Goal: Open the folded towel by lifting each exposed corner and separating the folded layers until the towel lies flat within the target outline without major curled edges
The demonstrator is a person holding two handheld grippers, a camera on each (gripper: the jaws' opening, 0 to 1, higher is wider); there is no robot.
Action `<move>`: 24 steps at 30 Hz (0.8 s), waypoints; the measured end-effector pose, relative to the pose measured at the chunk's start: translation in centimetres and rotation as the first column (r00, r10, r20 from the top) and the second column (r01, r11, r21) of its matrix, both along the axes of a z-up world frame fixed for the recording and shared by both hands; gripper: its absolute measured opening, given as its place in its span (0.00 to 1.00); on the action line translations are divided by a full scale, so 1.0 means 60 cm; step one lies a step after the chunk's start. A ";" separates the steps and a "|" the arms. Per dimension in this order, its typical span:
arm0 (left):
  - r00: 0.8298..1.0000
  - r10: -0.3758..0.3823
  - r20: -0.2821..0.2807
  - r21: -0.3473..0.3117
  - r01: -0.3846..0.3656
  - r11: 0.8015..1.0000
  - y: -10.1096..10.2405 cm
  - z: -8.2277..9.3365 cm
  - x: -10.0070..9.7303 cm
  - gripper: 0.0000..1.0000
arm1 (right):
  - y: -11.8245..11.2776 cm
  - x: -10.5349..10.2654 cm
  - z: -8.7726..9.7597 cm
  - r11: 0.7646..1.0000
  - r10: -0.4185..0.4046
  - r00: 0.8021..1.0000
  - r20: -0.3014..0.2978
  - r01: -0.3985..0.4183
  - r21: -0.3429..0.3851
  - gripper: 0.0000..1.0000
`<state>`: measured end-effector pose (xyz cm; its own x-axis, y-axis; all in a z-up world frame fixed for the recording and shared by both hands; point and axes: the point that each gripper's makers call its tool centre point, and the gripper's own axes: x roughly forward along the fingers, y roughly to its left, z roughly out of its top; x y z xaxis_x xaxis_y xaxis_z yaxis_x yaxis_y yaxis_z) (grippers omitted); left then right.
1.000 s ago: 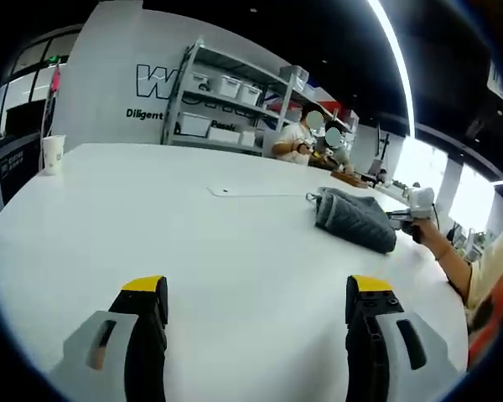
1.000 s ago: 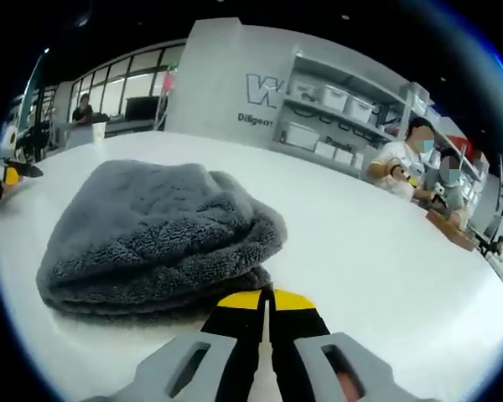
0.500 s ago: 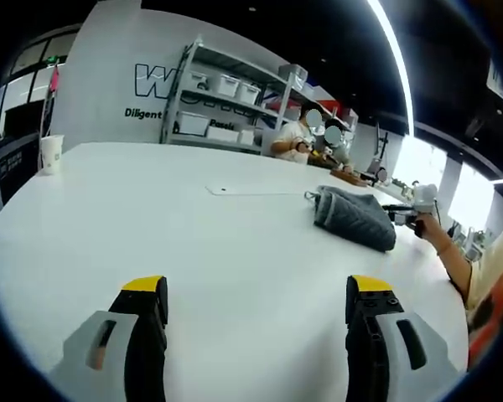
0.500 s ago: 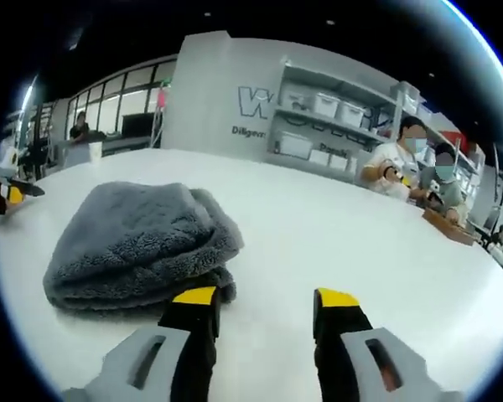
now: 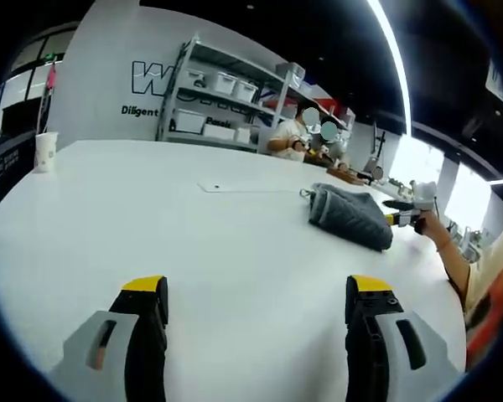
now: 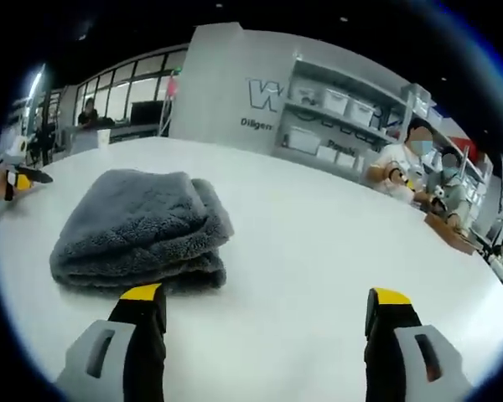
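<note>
**Both claws spread, towel folded on tabletop**

Right claw (image 6: 264, 306): jaws spread wide, nothing between them. Hovers over bare white tabletop (image 6: 318, 243). Yellow-tipped left jaw sits just short of the towel (image 6: 142, 230), not touching as far as I can tell.

Towel: grey, folded into a thick stack, layers visible along the near edge, lying flat on the tabletop ahead and left of the right claw. In the left gripper view the towel (image 5: 350, 216) is well out ahead and to the right.

Left claw (image 5: 256, 293): jaws spread wide, empty, above bare tabletop (image 5: 151, 218), well apart from the towel. It shows at the far left edge of the right gripper view as the left claw (image 6: 21, 177), beyond the towel.

Right claw (image 5: 402, 216) comes into the left gripper view from the right, just beside the towel's far end, with the person's hand (image 5: 427, 226) behind it.

Faint thin outline (image 5: 235, 189) on the tabletop, left of the towel in the left gripper view; the towel lies beside it.

Background: paper cup (image 5: 44, 151) near the tabletop's far left edge, shelving (image 5: 226, 105) with bins against the wall, people (image 6: 402, 163) seated at the far side.
</note>
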<state>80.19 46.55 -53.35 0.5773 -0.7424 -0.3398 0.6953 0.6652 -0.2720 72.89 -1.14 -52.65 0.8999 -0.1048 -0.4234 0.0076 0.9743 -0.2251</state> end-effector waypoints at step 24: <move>0.979 -0.203 0.031 -0.057 0.205 0.977 -0.176 0.057 -0.040 0.82 | 0.048 -0.007 0.044 0.996 0.082 0.996 0.037 -0.083 0.019 0.97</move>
<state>77.82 35.98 -49.90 0.4194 -0.8639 -0.2789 0.8217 0.4918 -0.2879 72.48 1.75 -50.01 0.9200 -0.0213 -0.3913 -0.0652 0.9763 -0.2064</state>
